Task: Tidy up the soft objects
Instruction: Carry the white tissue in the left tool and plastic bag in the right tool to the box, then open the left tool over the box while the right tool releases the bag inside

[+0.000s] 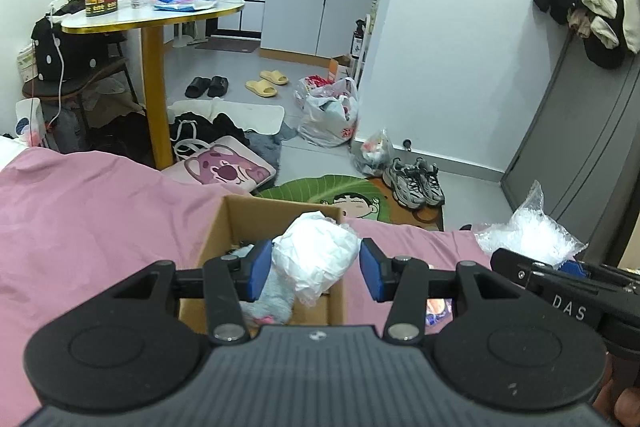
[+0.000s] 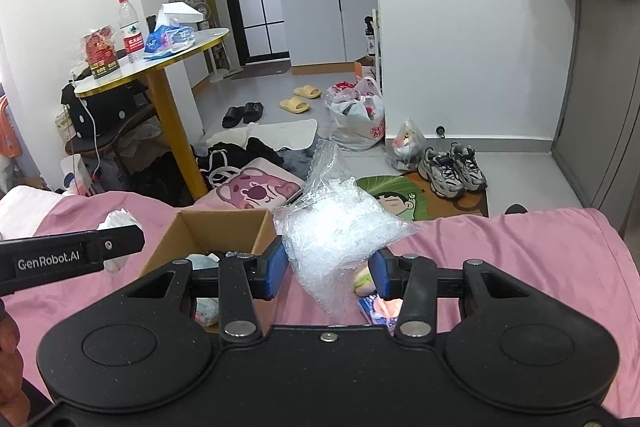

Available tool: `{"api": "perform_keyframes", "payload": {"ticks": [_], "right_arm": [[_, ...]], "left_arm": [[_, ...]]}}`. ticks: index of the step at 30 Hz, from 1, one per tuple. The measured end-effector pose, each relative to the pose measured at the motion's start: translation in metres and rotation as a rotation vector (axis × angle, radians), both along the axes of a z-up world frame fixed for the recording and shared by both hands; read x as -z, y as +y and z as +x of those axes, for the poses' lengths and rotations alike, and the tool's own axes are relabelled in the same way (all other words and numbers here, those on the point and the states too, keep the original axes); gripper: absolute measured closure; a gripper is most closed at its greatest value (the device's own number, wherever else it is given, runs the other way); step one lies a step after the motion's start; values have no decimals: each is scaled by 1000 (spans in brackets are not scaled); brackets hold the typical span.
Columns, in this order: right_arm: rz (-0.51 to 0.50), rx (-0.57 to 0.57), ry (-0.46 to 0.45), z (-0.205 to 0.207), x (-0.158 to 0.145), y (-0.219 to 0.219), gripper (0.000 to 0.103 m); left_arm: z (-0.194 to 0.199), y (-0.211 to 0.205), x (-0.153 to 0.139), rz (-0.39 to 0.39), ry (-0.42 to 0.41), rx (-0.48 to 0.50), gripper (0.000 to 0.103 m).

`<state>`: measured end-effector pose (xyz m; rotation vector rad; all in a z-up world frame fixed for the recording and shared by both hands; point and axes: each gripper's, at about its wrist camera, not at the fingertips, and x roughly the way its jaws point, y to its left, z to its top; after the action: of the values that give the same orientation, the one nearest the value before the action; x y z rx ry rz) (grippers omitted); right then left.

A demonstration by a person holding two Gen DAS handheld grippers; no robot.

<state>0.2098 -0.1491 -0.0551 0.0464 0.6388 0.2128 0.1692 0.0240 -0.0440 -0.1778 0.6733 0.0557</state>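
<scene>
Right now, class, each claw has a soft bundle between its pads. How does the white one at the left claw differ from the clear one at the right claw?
1. The white bundle is opaque crumpled plastic; the clear bag is see-through and bubbly.
2. The white bundle is a rounded ball; the clear bag rises to a twisted point.
3. The white bundle hangs over the cardboard box; the clear bag hangs beside it, over the pink bedcover.

Both are light, crumpled and plastic.

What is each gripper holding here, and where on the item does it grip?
Left gripper: a crumpled white plastic bag, pinched at its sides. Right gripper: a clear bubble-wrap bag, gripped at its lower part.
</scene>
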Motion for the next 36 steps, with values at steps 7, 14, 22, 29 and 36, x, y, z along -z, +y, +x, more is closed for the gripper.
{"api": "perform_keyframes", "payload": {"ticks": [7, 14, 22, 29, 36], "right_arm": [[-1, -19, -8, 2, 1, 16, 60], [-16, -52, 10, 11, 11, 39, 60], [-28, -86, 39, 24, 25, 62, 60], [2, -126, 99, 37, 39, 80, 60], [5, -162, 143, 39, 48, 93, 60]], "left_arm": [[5, 29, 6, -16, 4, -37, 56], [15, 59, 27, -58, 56, -91, 56], [27, 77, 59, -94, 151, -104, 56], [40, 94, 80, -122, 246, -138, 56], [48, 98, 89, -146, 284, -150, 51]]}}
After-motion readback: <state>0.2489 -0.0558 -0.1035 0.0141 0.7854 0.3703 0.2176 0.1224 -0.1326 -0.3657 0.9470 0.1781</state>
